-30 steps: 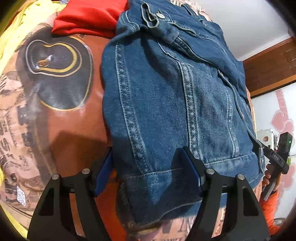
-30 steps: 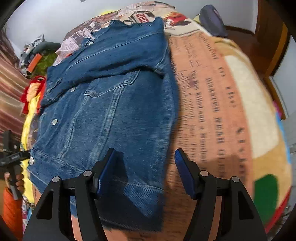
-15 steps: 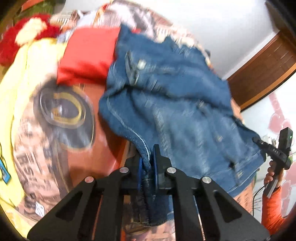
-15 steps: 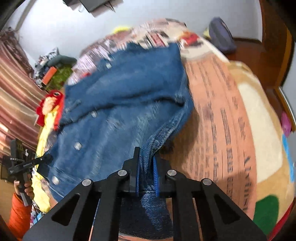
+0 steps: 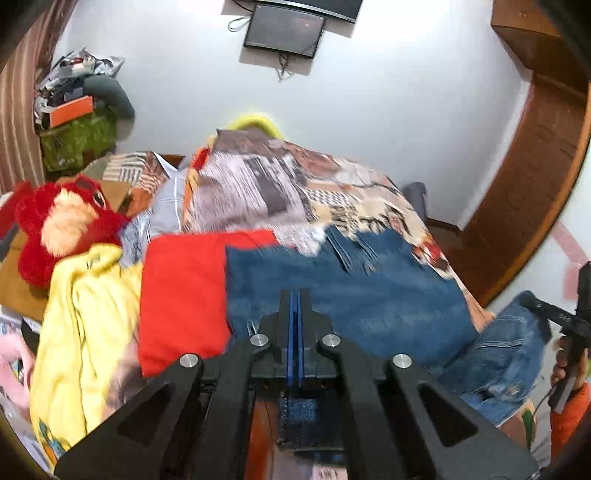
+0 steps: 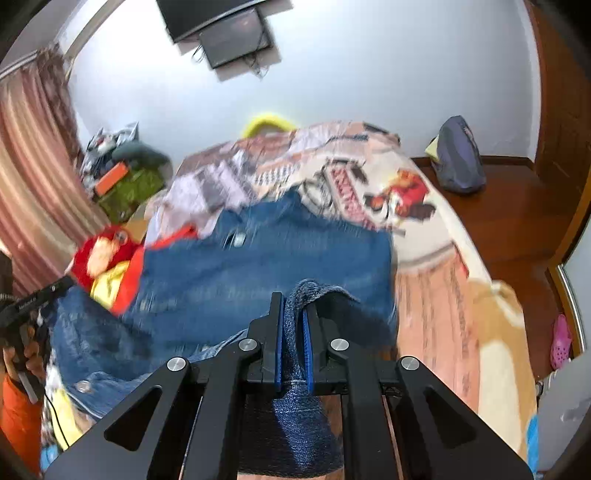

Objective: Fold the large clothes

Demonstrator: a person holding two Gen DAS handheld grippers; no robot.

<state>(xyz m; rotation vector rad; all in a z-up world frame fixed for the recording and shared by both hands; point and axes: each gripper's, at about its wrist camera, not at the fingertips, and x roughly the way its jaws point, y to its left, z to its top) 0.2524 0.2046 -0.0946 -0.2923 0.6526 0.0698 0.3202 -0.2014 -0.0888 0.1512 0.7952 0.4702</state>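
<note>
A blue denim jacket (image 5: 351,299) lies on the patterned bedspread (image 5: 258,184), with its near hem lifted off the bed. My left gripper (image 5: 295,297) is shut on one hem corner, and a strip of denim hangs below its pads. At the right edge of the left wrist view, the right gripper (image 5: 554,321) holds the other hem corner up. In the right wrist view, my right gripper (image 6: 293,306) is shut on a thick fold of the denim jacket (image 6: 258,266), and the left gripper (image 6: 33,299) shows at the far left in a hand with an orange sleeve.
A red cloth (image 5: 184,295), a yellow garment (image 5: 85,314) and a red plush toy (image 5: 62,229) lie left of the jacket. A screen (image 5: 284,29) hangs on the far wall. A backpack (image 6: 458,162) sits on the wooden floor (image 6: 517,206) right of the bed.
Both grippers went from open over the jacket's hem to shut on it. They have risen with the hem, and both views now tilt up toward the far wall.
</note>
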